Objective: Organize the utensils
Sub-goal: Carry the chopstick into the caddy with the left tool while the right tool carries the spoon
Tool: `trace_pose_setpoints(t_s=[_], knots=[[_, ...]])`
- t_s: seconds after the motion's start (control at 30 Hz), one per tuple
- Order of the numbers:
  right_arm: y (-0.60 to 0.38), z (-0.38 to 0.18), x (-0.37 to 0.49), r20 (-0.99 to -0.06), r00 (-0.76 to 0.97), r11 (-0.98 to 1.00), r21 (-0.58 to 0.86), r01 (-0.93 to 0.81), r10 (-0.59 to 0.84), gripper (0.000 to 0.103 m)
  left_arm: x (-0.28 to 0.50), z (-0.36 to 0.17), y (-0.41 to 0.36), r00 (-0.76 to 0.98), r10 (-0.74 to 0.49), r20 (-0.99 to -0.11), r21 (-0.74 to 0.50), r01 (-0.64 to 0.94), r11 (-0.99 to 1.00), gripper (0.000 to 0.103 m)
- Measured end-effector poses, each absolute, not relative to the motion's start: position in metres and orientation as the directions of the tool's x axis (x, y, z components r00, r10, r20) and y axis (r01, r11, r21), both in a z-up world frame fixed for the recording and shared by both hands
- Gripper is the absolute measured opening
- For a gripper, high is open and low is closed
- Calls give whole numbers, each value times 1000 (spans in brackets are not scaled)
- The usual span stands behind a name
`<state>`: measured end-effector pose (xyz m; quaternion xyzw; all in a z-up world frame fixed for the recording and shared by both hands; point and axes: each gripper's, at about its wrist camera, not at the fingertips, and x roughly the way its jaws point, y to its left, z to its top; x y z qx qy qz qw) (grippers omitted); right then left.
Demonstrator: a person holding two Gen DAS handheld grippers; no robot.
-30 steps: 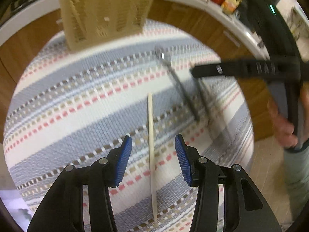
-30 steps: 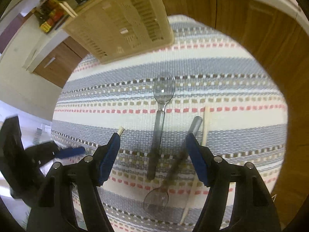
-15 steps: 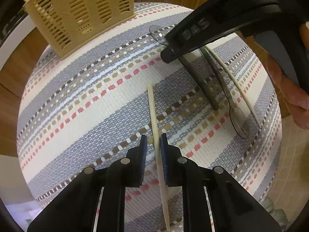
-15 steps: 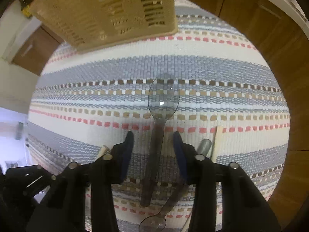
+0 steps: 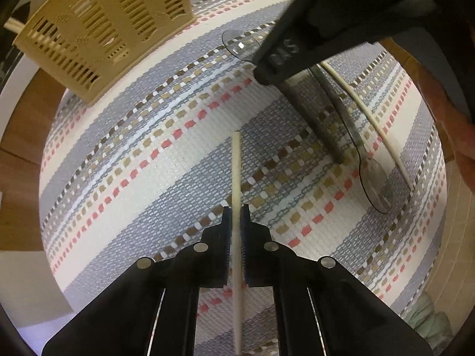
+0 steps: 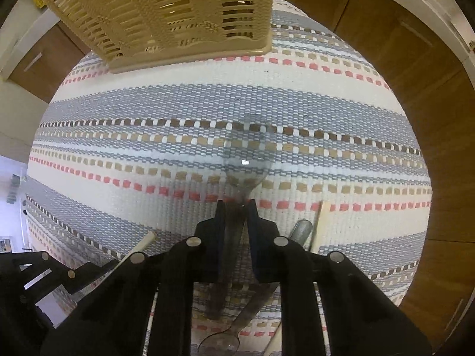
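My left gripper is shut on a pale chopstick that lies on the striped mat. My right gripper is shut on the handle of a clear plastic spoon, bowl pointing away toward the beige slotted basket. In the left wrist view the right gripper hides most of that spoon. A second clear spoon and a second chopstick lie beside it. The basket stands at the mat's far edge.
The mat lies on a wooden tabletop. White counters and wooden cabinets run behind the basket. The left gripper's body shows at the lower left of the right wrist view with its chopstick.
Both grippers came down to the mat and closed from wide open: the left onto the chopstick, the right onto the spoon handle.
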<state>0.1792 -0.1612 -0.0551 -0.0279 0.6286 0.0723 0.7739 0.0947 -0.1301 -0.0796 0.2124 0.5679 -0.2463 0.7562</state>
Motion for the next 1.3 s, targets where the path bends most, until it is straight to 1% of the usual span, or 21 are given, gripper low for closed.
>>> trace_pose_setpoints(t_s=[0.2, 0.3, 0.53, 0.67, 0.83, 0.9, 1.0, 1.13, 1.2, 1.3], knots=[[-170, -54, 172, -974, 212, 988, 49, -149, 80, 11, 102, -78, -118, 243, -200, -949, -33, 554, 832, 3], [-182, -50, 167, -972, 216, 987, 56, -150, 88, 11, 109, -74, -109, 246, -266, -932, -106, 518, 849, 3], [-186, -47, 159, -958, 242, 981, 114, -159, 151, 11, 118, -52, -78, 327, -408, -852, -248, 434, 866, 3], [-189, -35, 149, -933, 300, 973, 148, -177, 196, 10, 116, -33, -45, 407, -481, -776, -323, 397, 859, 3], [-197, -14, 135, -886, 366, 952, 221, -210, 286, 10, 106, 7, -20, 555, -538, -635, -393, 369, 843, 4], [-198, -1, 132, -861, 397, 942, 241, -232, 318, 10, 106, 22, -14, 616, -535, -579, -390, 366, 845, 3], [-206, 21, 131, -815, 445, 923, 275, -268, 372, 10, 106, 50, -1, 702, -535, -471, -405, 366, 838, 4], [-211, 53, 131, -743, 529, 908, 281, -312, 411, 10, 101, 82, 18, 770, -521, -368, -414, 366, 833, 3], [-211, 68, 131, -705, 569, 902, 273, -335, 424, 10, 105, 93, 23, 792, -515, -329, -422, 365, 830, 4], [-206, 92, 134, -659, 624, 903, 233, -361, 419, 10, 114, 101, 28, 812, -500, -301, -427, 354, 832, 4]])
